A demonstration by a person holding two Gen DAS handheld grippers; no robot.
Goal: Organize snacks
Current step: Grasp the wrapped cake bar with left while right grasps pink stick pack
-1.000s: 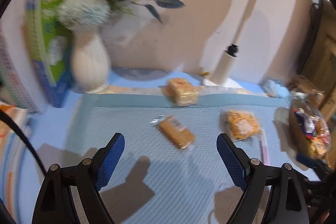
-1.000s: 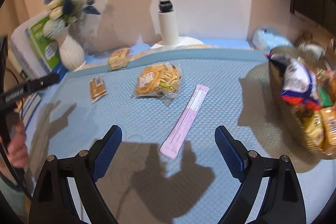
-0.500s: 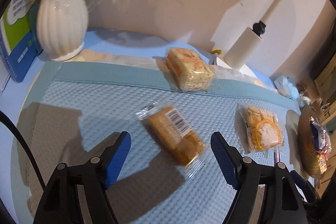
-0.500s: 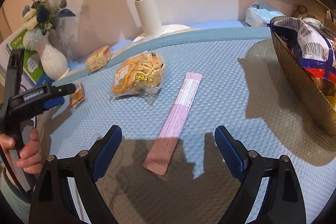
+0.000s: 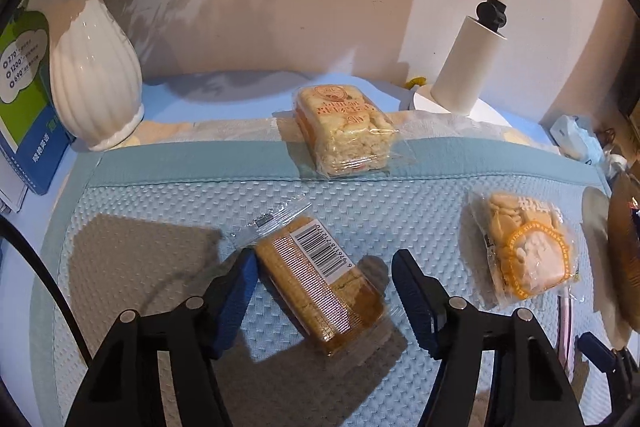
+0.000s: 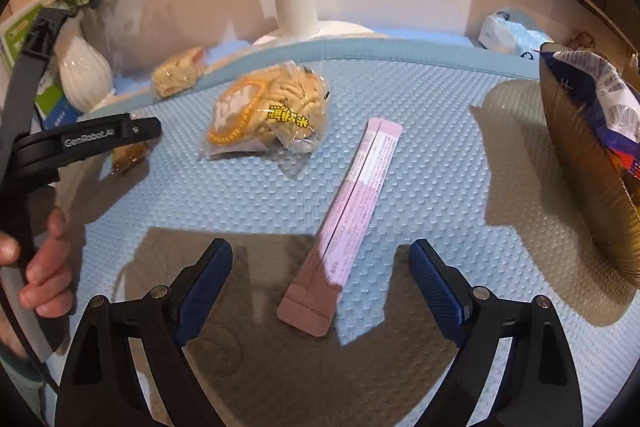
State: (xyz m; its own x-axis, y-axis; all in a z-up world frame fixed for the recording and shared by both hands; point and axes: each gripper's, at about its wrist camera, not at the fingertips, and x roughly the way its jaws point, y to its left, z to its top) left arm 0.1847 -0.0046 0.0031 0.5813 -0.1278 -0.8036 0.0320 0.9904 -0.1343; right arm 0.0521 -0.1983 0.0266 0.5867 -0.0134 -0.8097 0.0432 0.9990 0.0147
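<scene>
In the left wrist view, the left gripper (image 5: 324, 269) is sitting low in the frame with its blue-padded fingers spread apart; between them the brown cake packet (image 5: 320, 287) is lying at a slant on the blue mat (image 5: 160, 211), barcode side up, its upper left corner just beside the left pad, though I cannot tell whether they are touching; the right pad is standing clear of the wrapper. Above it, at the centre of the frame, the pale rice-cracker block (image 5: 344, 131) is resting across the mat's far border; at the right the round biscuit bag (image 5: 524, 251) is lying flat on the mat. The white vase (image 5: 94, 83) is standing at the upper left, and the white lamp post (image 5: 468, 67) is rising at the upper right.

In the right wrist view, the right gripper (image 6: 320, 275) is also holding its fingers wide apart; the pink stick sachet (image 6: 352, 215) is lying diagonally from the frame's centre down towards the gap, its lower end between the two pads and touching neither. The biscuit bag is showing left of centre above it; the golden basket (image 6: 580, 167) is filling the right edge, snack packets showing over its rim; the left gripper is appearing at the left edge, a hand (image 6: 40, 259) wrapping its handle.
</scene>
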